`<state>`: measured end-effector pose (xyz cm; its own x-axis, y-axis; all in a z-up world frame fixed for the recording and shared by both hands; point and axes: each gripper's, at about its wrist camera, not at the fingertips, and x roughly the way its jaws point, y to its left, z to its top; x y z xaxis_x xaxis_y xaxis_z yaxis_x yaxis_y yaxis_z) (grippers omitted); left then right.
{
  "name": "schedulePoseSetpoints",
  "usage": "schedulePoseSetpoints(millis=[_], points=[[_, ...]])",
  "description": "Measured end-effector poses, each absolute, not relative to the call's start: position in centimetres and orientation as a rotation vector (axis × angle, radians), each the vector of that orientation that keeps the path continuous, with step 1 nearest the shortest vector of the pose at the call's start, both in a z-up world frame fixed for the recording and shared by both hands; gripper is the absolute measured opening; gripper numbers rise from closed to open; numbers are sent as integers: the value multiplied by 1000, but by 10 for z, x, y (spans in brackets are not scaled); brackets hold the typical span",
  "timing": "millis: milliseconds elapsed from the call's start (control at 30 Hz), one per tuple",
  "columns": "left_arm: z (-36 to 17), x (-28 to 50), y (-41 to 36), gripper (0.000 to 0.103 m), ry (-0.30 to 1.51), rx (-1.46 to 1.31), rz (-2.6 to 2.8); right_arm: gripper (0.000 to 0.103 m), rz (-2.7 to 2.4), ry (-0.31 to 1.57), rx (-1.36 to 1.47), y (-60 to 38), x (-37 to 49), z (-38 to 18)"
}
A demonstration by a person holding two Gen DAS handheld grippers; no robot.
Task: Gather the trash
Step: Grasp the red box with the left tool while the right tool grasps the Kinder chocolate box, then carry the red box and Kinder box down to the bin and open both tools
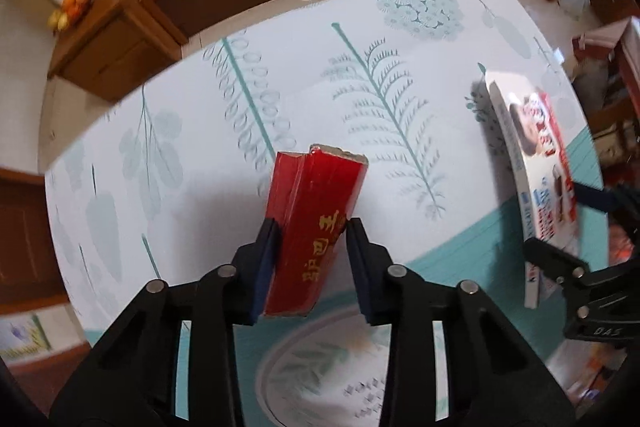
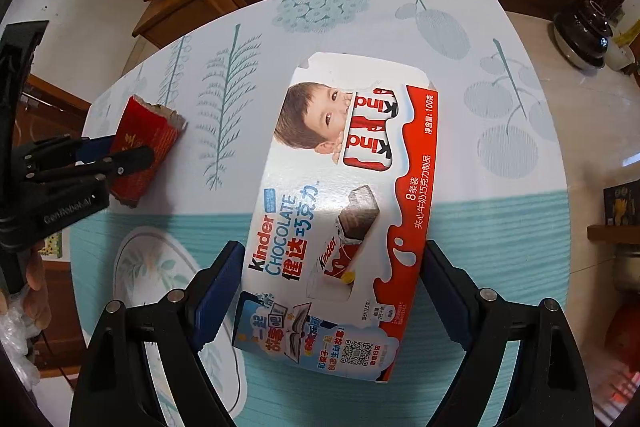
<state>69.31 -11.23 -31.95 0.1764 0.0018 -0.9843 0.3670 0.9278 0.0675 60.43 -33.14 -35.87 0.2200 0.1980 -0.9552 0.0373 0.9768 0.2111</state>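
left tool [image 1: 310, 251] pinching red carton [image 1: 316, 223]; right tool [image 2: 334, 291] straddling Kinder box [image 2: 344, 203], pads spread at 3 and 9. squeeze square, lift both off counter [image 2: 500, 227] slow.

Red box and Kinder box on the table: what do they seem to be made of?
Red box: looks like glossy coated cardboard; its torn far end shows a dull grey-brown paper core, and light reflects off the red face.
Kinder box: seems to be thin printed paperboard, smooth with a slight sheen; the cut-out flap edges at its far end stay flat and crisp.
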Motion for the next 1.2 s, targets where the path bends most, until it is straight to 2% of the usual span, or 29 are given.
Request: schedulePoseSetpoints(millis=[200,467,1200], points=[[-304,656,-101,28,1376,238,-255,87,147,1332,214,-321,574,-350],[-257,554,-93,28,1316,166,-224,86,217,1292,241,-301,503,-320],[-164,207,-10,28,1159,111,-241,86,188,1113,311,-196,154,-230]])
